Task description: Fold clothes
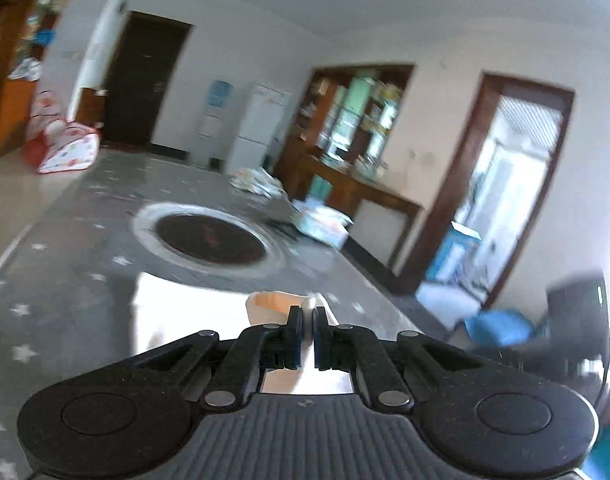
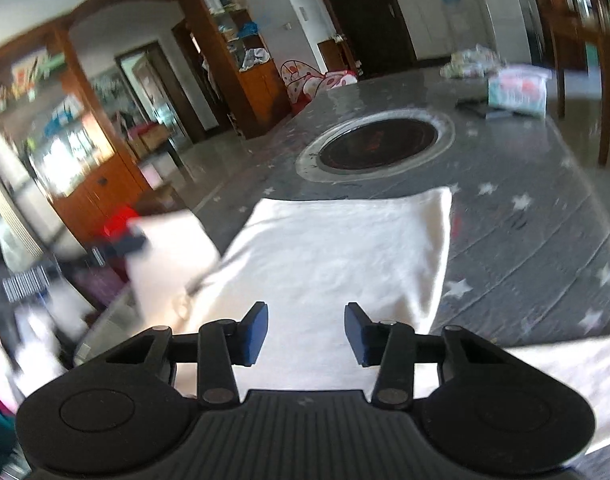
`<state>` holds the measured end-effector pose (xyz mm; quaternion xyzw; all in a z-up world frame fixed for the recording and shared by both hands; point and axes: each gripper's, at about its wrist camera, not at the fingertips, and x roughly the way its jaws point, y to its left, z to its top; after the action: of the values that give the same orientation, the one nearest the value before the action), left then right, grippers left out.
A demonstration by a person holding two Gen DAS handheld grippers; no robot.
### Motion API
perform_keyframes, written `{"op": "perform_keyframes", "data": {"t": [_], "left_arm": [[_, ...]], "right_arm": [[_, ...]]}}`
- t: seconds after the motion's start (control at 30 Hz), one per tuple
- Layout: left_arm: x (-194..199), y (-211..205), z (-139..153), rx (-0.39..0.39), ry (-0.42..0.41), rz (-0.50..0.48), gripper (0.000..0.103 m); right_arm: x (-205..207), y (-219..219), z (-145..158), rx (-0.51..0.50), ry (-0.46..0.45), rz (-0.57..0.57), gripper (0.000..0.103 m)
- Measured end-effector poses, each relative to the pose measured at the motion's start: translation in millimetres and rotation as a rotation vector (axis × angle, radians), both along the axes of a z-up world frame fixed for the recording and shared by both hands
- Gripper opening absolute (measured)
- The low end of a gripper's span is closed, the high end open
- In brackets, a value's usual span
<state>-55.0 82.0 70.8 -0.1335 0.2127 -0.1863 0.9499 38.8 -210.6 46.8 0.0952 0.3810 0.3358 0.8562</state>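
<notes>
Softly rumpled white cloth (image 2: pixel 337 252) on star-patterned tabletop (image 2: pixel 545 240)

Your left wrist camera sits low and close over the grey star-patterned table (image 1: pixel 85 264), tilted, facing the wooden shelves. Your right wrist camera looks down the table from slightly higher. Both views share the round black hotplate (image 1: pixel 211 238) and dark door (image 2: pixel 361 12).
</notes>
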Motion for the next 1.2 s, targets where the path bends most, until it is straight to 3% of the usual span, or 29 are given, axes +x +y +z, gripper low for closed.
{"op": "perform_keyframes", "data": {"t": [0.2,0.43,0.7,0.87,1.07,1.2], "left_arm": [[-1.5,-42.2,-20.9,0.075,0.033,-0.098,0.005],[-8.7,-60.1,-36.2,0.157,0.033,-0.145,0.006],[-13.5,-69.5,-50.2,0.165,0.062,-0.197,0.006],[-16.5,-77.3,-55.9,0.174,0.088,-0.239,0.009],[-22.5,-56.0,-52.6,0.182,0.099,-0.242,0.015],[-12.9,-16.0,-50.5,0.164,0.129,-0.141,0.015]], "right_arm": [[22.1,3.0,-19.3,0.168,0.202,0.014,0.044],[41.1,14.7,-52.6,0.228,0.403,-0.015,0.044],[39.7,5.4,-74.1,0.280,0.494,-0.045,0.048],[35.7,22.1,-80.3,0.238,0.494,-0.001,0.046],[25.6,32.9,-74.5,0.124,0.412,0.027,0.016],[17.7,32.1,-65.0,0.068,0.341,0.035,0.009]]}}
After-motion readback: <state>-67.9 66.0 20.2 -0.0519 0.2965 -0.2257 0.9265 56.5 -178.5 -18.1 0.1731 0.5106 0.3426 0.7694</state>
